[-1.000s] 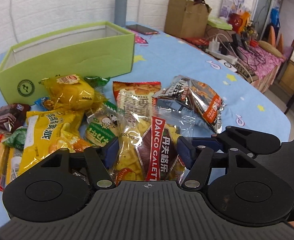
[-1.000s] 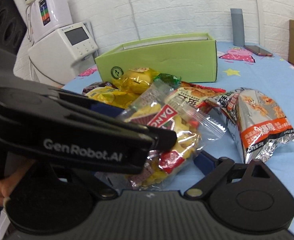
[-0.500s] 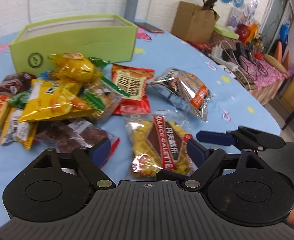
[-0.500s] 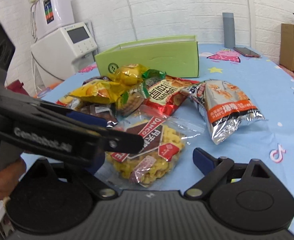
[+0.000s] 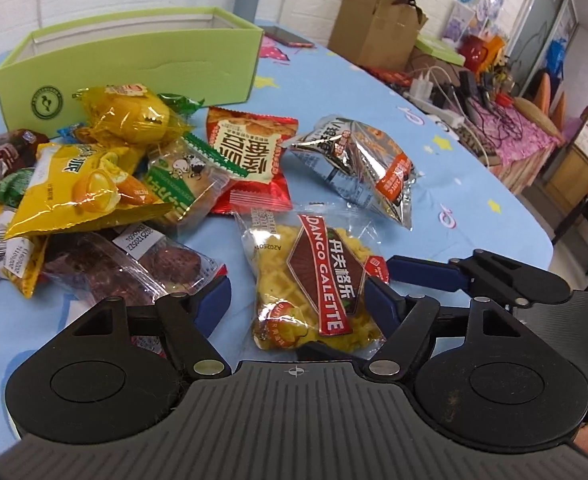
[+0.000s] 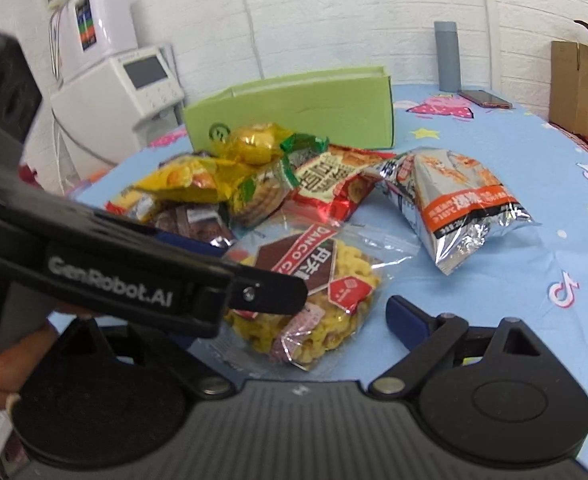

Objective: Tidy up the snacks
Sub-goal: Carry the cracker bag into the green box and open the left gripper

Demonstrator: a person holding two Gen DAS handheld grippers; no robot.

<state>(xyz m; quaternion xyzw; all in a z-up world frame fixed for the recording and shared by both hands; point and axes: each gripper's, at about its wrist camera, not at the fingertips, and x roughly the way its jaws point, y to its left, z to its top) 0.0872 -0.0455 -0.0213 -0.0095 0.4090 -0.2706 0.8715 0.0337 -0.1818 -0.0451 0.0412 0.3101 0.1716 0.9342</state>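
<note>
Danco Galette waffle pack (image 5: 313, 280) lies flat on the table (image 5: 473, 184), in front of the green box (image 5: 134, 68) and well apart from it, nearest of all snacks to both tools. Left tool (image 5: 297, 300) straddles the pack, jaws at a middling gap that have just been closing in; the right pad is about at the wrapper's edge, the left pad stands clear, so no grip yet. Right tool (image 6: 397, 312) is spread wide, empty, just beside the pack on the far side from the pile; only one of its fingers is visible, the left tool covers the other.

Between pack and box: the snack pile (image 5: 94, 184) of yellow, green, red and brown packets, and a silver-orange bag (image 5: 365, 168) to the side, all on the table. The visible part of the box interior shows no snacks. Judged progress: barely begun, every visible snack left to sort.
</note>
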